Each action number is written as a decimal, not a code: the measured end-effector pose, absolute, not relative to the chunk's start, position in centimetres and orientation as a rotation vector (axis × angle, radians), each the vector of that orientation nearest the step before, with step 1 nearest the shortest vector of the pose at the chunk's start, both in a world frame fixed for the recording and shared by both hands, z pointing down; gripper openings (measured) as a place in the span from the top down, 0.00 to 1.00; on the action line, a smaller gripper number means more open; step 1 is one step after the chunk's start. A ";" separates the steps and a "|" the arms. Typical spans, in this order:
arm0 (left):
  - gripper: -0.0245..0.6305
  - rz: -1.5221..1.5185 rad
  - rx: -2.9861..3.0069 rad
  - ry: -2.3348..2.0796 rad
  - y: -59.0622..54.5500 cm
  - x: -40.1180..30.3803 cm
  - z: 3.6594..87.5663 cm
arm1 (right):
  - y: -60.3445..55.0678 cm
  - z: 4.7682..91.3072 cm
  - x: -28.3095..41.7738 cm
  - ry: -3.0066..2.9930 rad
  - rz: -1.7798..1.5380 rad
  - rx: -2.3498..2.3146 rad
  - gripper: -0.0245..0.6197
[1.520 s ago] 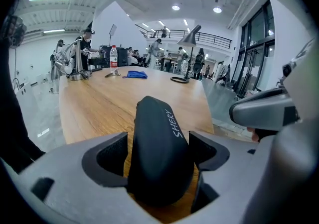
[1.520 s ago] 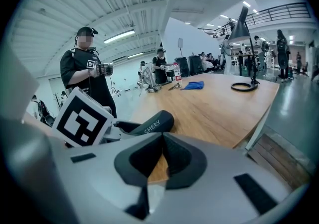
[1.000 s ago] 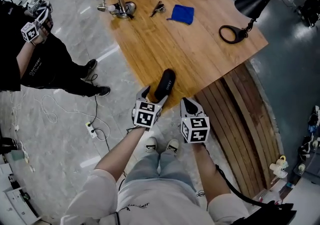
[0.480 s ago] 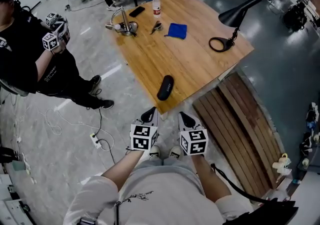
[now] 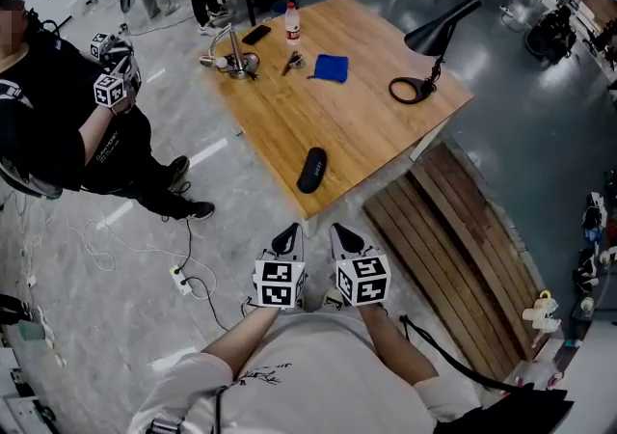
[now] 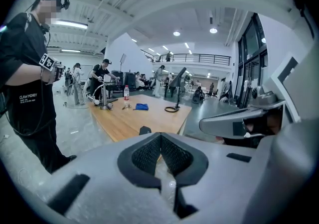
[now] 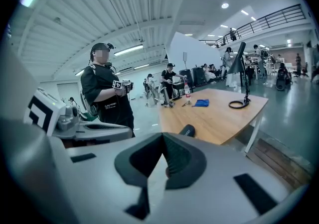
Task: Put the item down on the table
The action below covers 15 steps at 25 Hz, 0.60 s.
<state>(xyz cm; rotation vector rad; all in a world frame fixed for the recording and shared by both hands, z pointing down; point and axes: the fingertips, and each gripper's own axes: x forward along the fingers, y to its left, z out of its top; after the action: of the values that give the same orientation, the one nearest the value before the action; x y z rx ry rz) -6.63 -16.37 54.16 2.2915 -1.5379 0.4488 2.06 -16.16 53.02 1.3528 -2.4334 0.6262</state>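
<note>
1. Here, the left gripper (image 5: pixel 286 237) is held low over the floor (image 5: pixel 116 258), short of the desk (image 5: pixel 366 133). Its jaws are seen pressed together, with nothing between them.
2. The right gripper (image 5: pixel 344 235) is held just beside the left one. Its jaws are likewise closed on nothing.
3. The black oblong case (image 5: pixel 311 170) is laid flat on the desk, near the edge closest to the two grippers. It is touched by neither of them.
4. Farther along the desk, a blue cloth (image 5: pixel 331 67), a plastic bottle (image 5: pixel 292 22) and a dark phone (image 5: pixel 256 34) are seen well apart from the case.
5. A black lamp (image 5: pixel 429 46) is stood at the desk's right corner.
6. A person in black clothes (image 5: pixel 58 123) is seen standing on the floor to the left of the desk.
</note>
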 end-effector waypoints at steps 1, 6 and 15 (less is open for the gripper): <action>0.95 0.457 2.303 -1.536 -16.4 -6.6 54.0 | -16.1 52.9 2.0 -2.435 0.620 1.352 0.95; 0.95 0.452 2.323 -1.525 -15.8 -6.0 53.5 | -15.4 52.8 2.2 -2.423 0.590 1.348 0.95; 0.95 0.459 2.351 -1.528 -15.5 -5.5 52.3 | -14.8 52.5 2.4 -2.430 0.596 1.349 0.95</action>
<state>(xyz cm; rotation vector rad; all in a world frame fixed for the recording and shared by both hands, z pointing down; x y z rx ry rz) -5.46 -15.47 52.30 2.3507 -1.5283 0.4586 2.35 -14.81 52.49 1.3492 -2.4295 0.5960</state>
